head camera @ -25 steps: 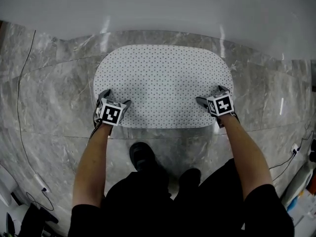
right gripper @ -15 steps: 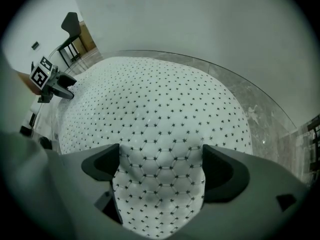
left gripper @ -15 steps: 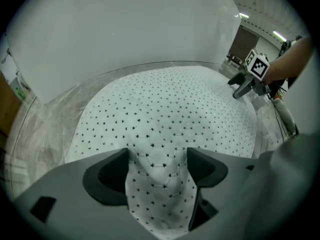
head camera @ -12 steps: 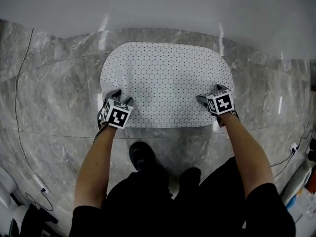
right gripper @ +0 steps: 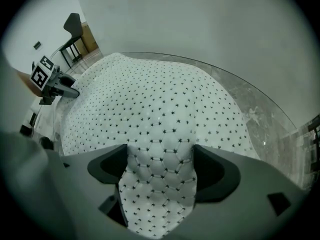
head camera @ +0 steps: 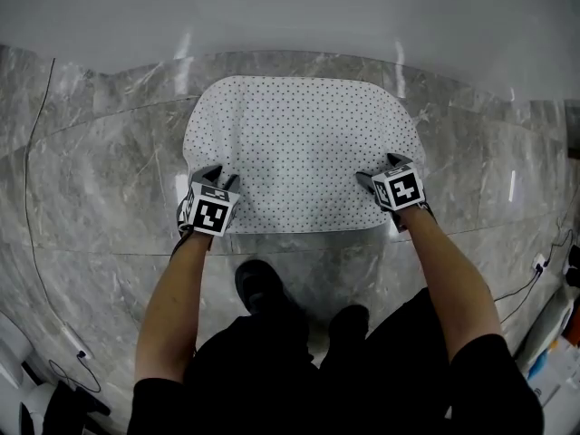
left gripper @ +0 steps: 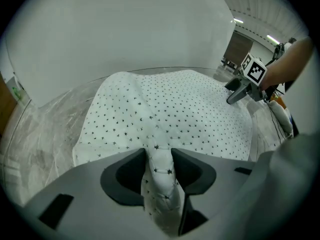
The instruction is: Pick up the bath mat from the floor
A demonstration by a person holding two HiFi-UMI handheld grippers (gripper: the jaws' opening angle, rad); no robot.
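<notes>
Step in hand: taking hold, just before the lift. The bath mat [head camera: 304, 152] lies flat on the grey stone floor [head camera: 100, 170] and runs away from both grippers. Each gripper points steeply down at one of the mat's near corners.

The left gripper [head camera: 220, 175] has just been closing its jaws. They now stand narrow, pinching a thin raised ridge of the mat between the pads. The right gripper [head camera: 379, 169] has also just been closing but stands wider. A broad quilted fold fills its gap and meets both pads, so this hold looks less settled.

Next move, as I judge it: firm up the right pinch, then raise both hands together so the mat peels off evenly.

Edges and room: beyond the grippers, the mat's far edge sits close under a white curved wall [head camera: 290, 16]. Behind them, the person's shoes [head camera: 258, 284] stand just off the near edge. A cable [head camera: 32, 179] trails well outside the left gripper. Room above looks free.
</notes>
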